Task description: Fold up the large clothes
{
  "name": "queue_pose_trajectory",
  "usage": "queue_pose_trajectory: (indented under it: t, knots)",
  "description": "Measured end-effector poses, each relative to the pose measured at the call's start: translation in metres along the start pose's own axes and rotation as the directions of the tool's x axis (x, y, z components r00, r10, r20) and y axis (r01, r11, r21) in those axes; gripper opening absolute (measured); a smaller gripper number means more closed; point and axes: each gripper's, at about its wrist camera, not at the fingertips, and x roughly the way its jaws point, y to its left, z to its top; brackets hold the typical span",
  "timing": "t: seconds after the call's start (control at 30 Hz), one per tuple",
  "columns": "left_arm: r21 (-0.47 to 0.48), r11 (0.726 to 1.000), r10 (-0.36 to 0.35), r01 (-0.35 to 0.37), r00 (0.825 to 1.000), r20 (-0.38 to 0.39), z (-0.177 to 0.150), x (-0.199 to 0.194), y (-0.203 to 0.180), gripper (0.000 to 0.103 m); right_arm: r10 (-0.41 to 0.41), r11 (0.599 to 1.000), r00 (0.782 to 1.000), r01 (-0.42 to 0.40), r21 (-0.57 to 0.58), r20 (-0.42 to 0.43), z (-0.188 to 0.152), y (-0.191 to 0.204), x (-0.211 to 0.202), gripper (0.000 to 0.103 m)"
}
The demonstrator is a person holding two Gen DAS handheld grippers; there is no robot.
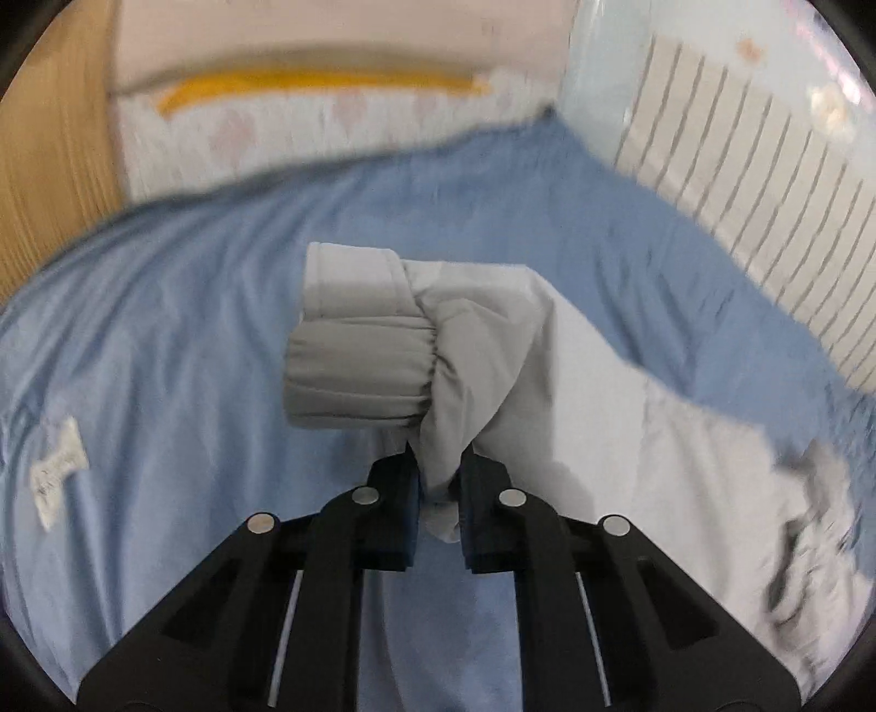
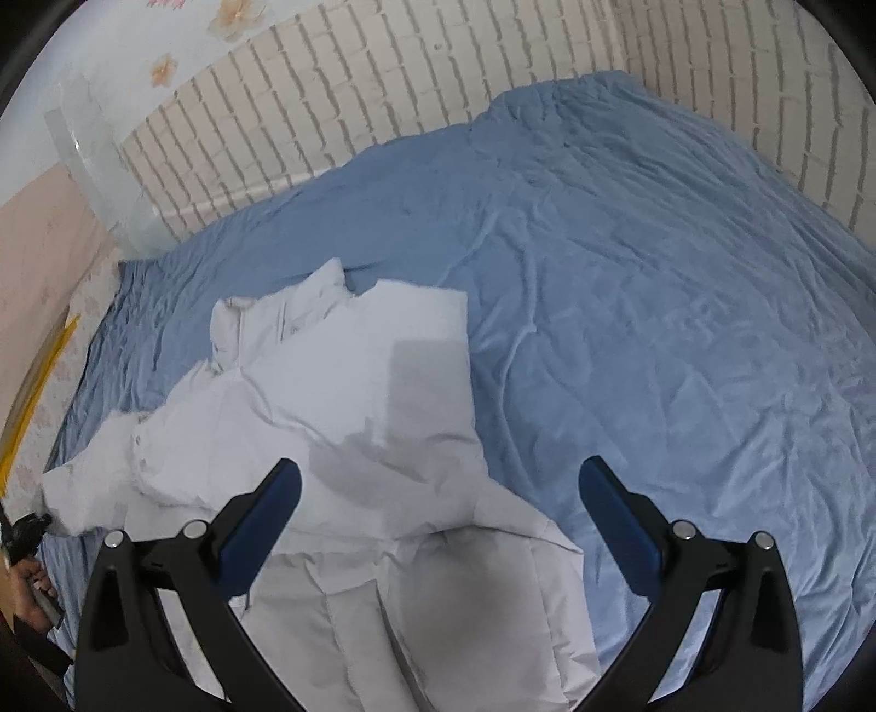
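With our left gripper clamped on the white jacket's sleeve and our right gripper spread wide above the jacket, we judge the sleeve fold underway, needing a carry rightward across the body.

Left wrist view looks forward along its fingers, close above the blue bedsheet, facing the far pink wall. Right wrist view looks down from higher, toward the brick-pattern wall. Both share the white jacket.
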Motion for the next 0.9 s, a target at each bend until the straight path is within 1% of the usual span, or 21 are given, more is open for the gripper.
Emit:
queue_pose_trajectory:
  t: [0.03, 0.1, 0.13, 0.17, 0.2, 0.23, 0.3, 0.37, 0.43, 0.47, 0.53, 0.57, 0.63, 0.7, 0.73, 0.77, 0.8, 0.83, 0.87, 0.9]
  knots:
    - [-0.001, 1.000, -0.007, 0.007, 1.000, 0.022, 0.006, -0.006, 0.000, 0.009, 0.006, 1.000, 1.000, -0.007, 0.016, 0.006, 0.001, -0.004, -0.003, 0.101]
    - [-0.006, 0.999, -0.035, 0.035, 0.996, 0.085, 0.013, -0.032, -0.003, 0.009, 0.015, 0.999, 1.000, -0.016, 0.037, 0.019, 0.003, -0.009, -0.008, 0.101]
    - [-0.001, 0.999, -0.051, 0.051, 0.994, 0.100, 0.015, -0.041, -0.005, 0.009, 0.018, 0.999, 1.000, -0.019, 0.042, 0.023, 0.003, -0.009, -0.010, 0.101]
    - [0.022, 0.997, -0.076, 0.074, 0.990, 0.116, 0.016, -0.055, -0.010, 0.009, 0.023, 0.999, 0.999, -0.025, 0.049, 0.029, 0.004, -0.010, -0.012, 0.101]
    - [0.041, 0.996, -0.086, 0.082, 0.987, 0.136, 0.016, -0.064, -0.017, 0.009, 0.031, 0.998, 0.999, -0.033, 0.056, 0.034, 0.005, -0.013, -0.015, 0.101]
    - [0.081, 0.993, -0.095, 0.082, 0.981, 0.169, 0.015, -0.079, -0.027, 0.009, 0.033, 0.997, 0.999, -0.035, 0.063, 0.039, 0.006, -0.014, -0.017, 0.101]
    - [0.137, 0.986, -0.118, 0.091, 0.972, 0.204, 0.011, -0.100, -0.042, 0.009, 0.033, 0.996, 0.998, -0.038, 0.084, 0.056, 0.009, -0.020, -0.022, 0.101]
    - [0.178, 0.975, -0.169, 0.132, 0.962, 0.215, 0.008, -0.119, -0.059, 0.009, 0.028, 0.993, 0.997, -0.036, 0.110, 0.070, 0.012, -0.028, -0.025, 0.101]
    - [0.238, 0.958, -0.212, 0.159, 0.953, 0.217, 0.002, -0.134, -0.084, 0.010, 0.027, 0.990, 0.997, -0.037, 0.137, 0.075, 0.015, -0.036, -0.026, 0.101]
    - [0.295, 0.939, -0.246, 0.177, 0.945, 0.214, -0.005, -0.145, -0.108, 0.011, 0.026, 0.988, 0.997, -0.037, 0.150, 0.075, 0.016, -0.039, -0.026, 0.101]
    - [0.354, 0.912, -0.293, 0.209, 0.934, 0.203, -0.019, -0.162, -0.138, 0.012, 0.034, 0.984, 0.996, -0.047, 0.173, 0.081, 0.017, -0.044, -0.025, 0.101]
    - [0.391, 0.890, -0.327, 0.233, 0.925, 0.194, -0.025, -0.169, -0.164, 0.013, 0.044, 0.983, 0.995, -0.059, 0.174, 0.092, 0.018, -0.045, -0.026, 0.101]
    - [0.463, 0.850, -0.368, 0.249, 0.912, 0.184, -0.039, -0.179, -0.200, 0.014, 0.046, 0.984, 0.994, -0.063, 0.164, 0.104, 0.019, -0.047, -0.028, 0.101]
    - [0.561, 0.779, -0.421, 0.280, 0.896, 0.137, -0.064, -0.192, -0.253, 0.015, 0.030, 0.985, 0.992, -0.050, 0.167, 0.121, 0.020, -0.052, -0.030, 0.101]
    - [0.600, 0.740, -0.446, 0.303, 0.889, 0.101, -0.079, -0.198, -0.277, 0.016, 0.029, 0.984, 0.992, -0.050, 0.171, 0.122, 0.021, -0.054, -0.029, 0.101]
    - [0.621, 0.714, -0.463, 0.323, 0.883, 0.073, -0.097, -0.208, -0.292, 0.018, 0.032, 0.982, 0.993, -0.053, 0.180, 0.118, 0.021, -0.057, -0.028, 0.101]
    - [0.634, 0.693, -0.478, 0.343, 0.877, 0.048, -0.109, -0.213, -0.305, 0.025, 0.041, 0.980, 0.993, -0.062, 0.188, 0.113, 0.021, -0.060, -0.025, 0.101]
    - [0.647, 0.671, -0.490, 0.361, 0.872, 0.022, -0.121, -0.216, -0.322, 0.049, 0.046, 0.979, 0.993, -0.067, 0.192, 0.110, 0.021, -0.062, -0.024, 0.101]
    - [0.666, 0.638, -0.508, 0.387, 0.861, -0.014, -0.138, -0.222, -0.343, 0.068, 0.043, 0.978, 0.994, -0.063, 0.198, 0.103, 0.021, -0.066, -0.021, 0.101]
    - [0.683, 0.617, -0.518, 0.391, 0.855, -0.021, -0.152, -0.231, -0.358, 0.097, 0.040, 0.977, 0.994, -0.060, 0.204, 0.099, 0.021, -0.069, -0.020, 0.101]
